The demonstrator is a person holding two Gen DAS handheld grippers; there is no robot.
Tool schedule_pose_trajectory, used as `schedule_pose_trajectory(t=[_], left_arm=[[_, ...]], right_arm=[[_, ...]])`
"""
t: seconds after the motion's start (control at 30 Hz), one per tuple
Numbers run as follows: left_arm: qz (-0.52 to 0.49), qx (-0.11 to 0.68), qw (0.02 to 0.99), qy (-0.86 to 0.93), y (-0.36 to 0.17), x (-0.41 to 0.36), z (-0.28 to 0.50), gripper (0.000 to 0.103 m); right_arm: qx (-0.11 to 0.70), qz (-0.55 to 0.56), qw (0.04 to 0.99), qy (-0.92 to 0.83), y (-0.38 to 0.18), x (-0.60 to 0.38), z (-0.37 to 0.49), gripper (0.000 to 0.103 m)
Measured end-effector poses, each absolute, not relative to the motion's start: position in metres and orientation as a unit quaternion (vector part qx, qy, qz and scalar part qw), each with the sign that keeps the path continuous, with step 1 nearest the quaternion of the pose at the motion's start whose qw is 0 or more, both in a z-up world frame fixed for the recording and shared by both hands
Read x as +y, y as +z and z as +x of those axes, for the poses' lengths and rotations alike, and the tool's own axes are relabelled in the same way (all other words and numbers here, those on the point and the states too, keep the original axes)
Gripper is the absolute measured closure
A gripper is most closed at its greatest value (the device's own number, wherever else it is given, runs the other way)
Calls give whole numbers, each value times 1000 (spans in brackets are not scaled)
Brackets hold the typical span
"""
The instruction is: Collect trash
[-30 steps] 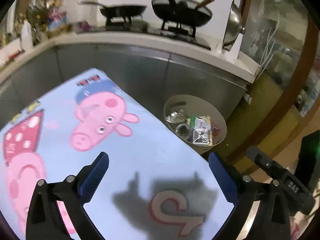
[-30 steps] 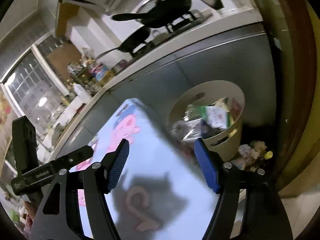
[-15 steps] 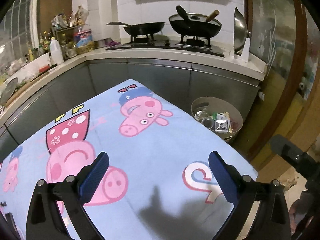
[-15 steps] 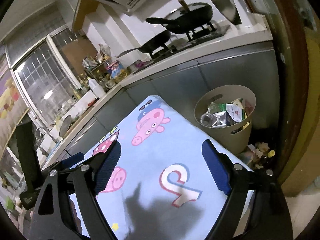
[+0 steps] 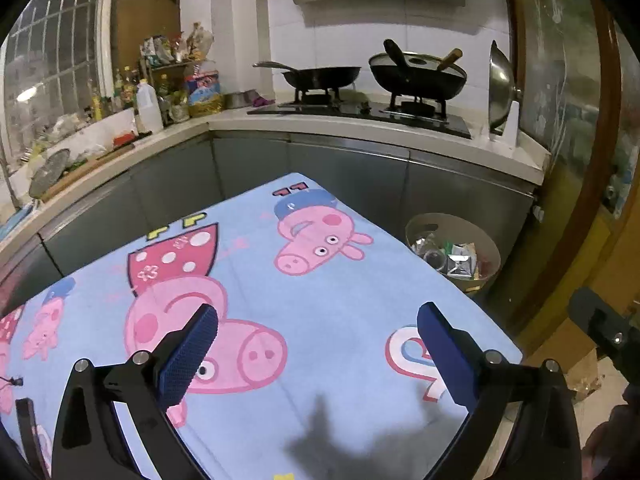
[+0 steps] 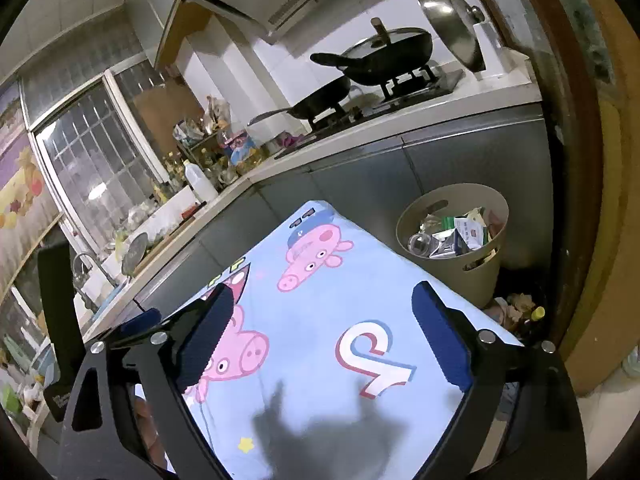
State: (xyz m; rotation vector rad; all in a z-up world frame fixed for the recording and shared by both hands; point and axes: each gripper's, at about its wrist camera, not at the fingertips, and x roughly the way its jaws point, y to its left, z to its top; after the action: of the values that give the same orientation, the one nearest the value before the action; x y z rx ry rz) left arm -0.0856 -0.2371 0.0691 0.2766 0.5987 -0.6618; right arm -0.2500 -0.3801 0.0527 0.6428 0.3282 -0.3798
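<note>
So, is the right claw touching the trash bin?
Apart. In the right wrist view the open right claw hangs over the cartoon tablecloth; the trash bin stands beyond it.

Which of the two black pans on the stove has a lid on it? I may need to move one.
The wok on the burner nearer the door frame carries a glass lid; the shallower frying pan beside it is uncovered.
</note>
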Motion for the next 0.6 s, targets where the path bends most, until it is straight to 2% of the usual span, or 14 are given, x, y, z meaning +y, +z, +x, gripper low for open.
schedule_pose_trajectory(t=[0.27, 0.6], left_arm=[[134, 272, 903, -304, 79, -230, -90, 4], [138, 271, 909, -284, 82, -223, -87, 4]], right_arm=[[135, 320, 916, -200, 57, -377, -258, 7], [110, 321, 915, -219, 63, -374, -261, 6]])
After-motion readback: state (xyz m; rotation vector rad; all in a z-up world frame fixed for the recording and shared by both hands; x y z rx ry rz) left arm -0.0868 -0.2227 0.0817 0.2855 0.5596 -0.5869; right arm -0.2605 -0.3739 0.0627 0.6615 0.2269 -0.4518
